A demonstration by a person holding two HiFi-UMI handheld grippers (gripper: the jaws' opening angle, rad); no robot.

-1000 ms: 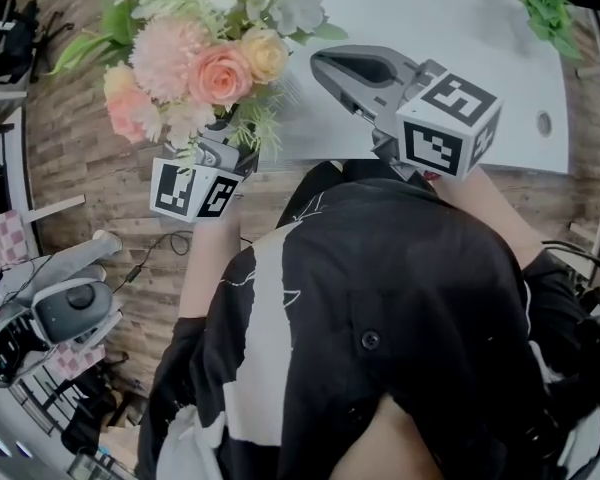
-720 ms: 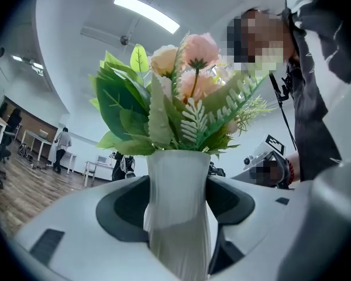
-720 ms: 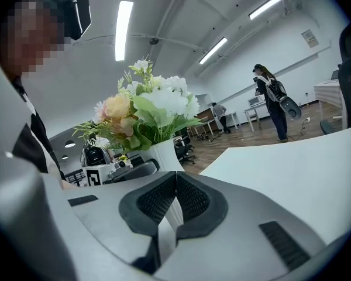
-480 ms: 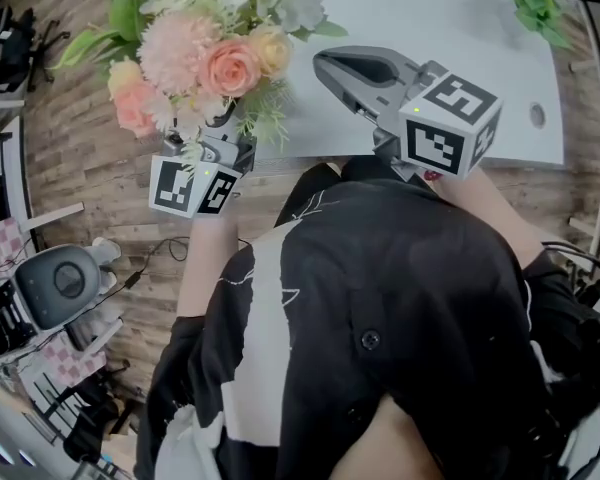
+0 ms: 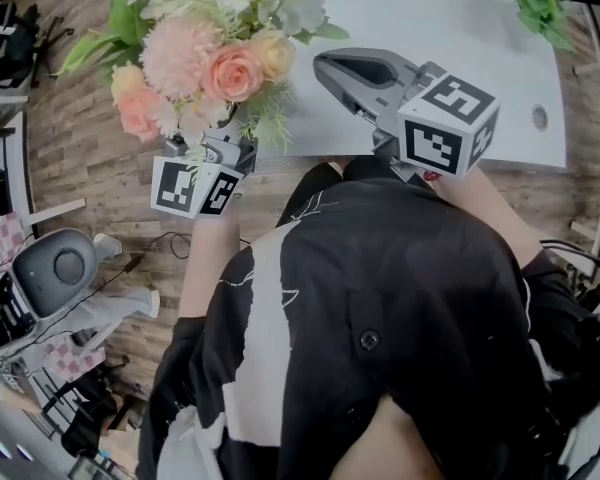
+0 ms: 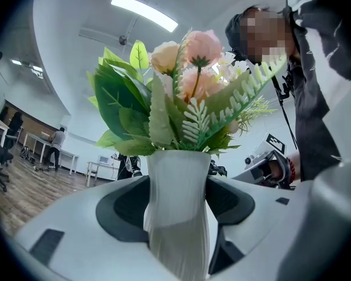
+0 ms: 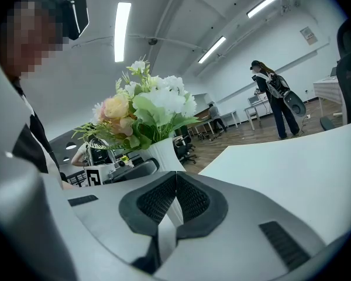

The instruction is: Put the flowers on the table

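Nearest the person's body, at about 11 o'clock in the head view, the left gripper [image 5: 220, 146] is clamped on the narrow waist of a white ribbed vase [image 6: 176, 180]. Its view shows both dark pads pressed against the vase's sides, with the vase upright. The flowers [image 5: 215, 58], pink, peach and white with green leaves, fan out above it. From overhead the gripper and the vase's lower part seem to hang over the wooden floor [image 5: 80, 138], just outside the table's near left edge, and only some blooms overlap the white table [image 5: 430, 18]. At roughly 12 to 1 o'clock the right gripper [image 5: 330, 68] hovers over the table's near edge with its jaws closed together on nothing. Farther off, at about 1 o'clock, a small green plant [image 5: 538, 3] sits near the table's far side. So the pick-up is done and the vase is carried in the air, but the placing is not done. The vase has yet to go inward over the tabletop, be lowered until its base rests flat, and then be released.
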